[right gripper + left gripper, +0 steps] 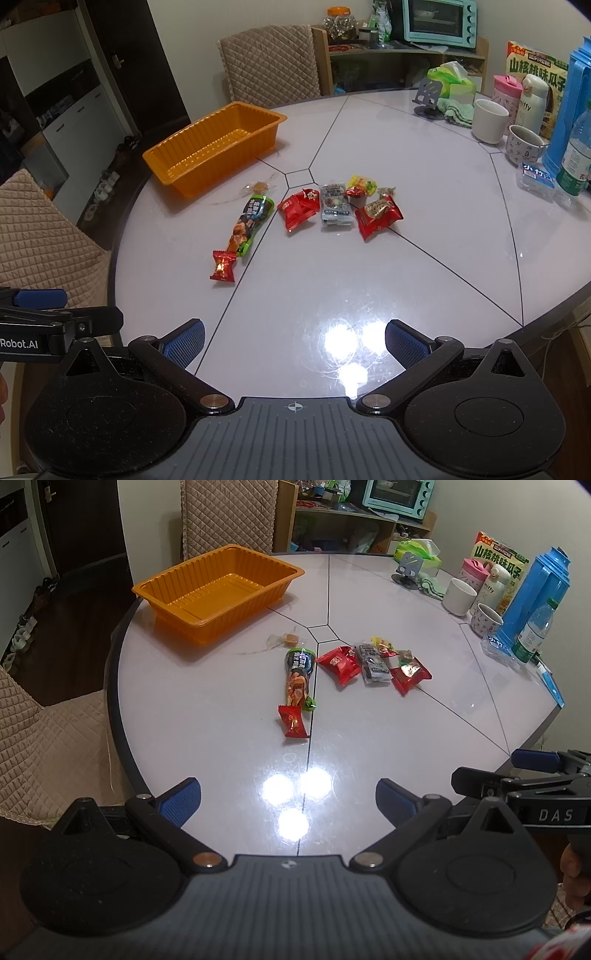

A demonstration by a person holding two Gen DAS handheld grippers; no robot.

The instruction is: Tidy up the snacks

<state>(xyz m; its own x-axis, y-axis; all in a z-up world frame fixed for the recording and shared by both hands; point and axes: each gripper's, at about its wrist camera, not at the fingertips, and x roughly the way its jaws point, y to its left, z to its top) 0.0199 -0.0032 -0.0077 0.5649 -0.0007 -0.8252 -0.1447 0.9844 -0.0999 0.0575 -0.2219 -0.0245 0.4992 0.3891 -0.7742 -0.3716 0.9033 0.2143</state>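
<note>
An empty orange tray stands at the table's far left. Several snacks lie mid-table: a long green-and-black packet, a small red candy, a clear-wrapped candy, red packets, a grey packet and a yellow sweet. My left gripper is open and empty above the near edge. My right gripper is open and empty beside it.
At the table's right stand a white cup, a patterned mug, a blue thermos, a water bottle, a tissue pack and a phone stand. Quilted chairs stand behind and left.
</note>
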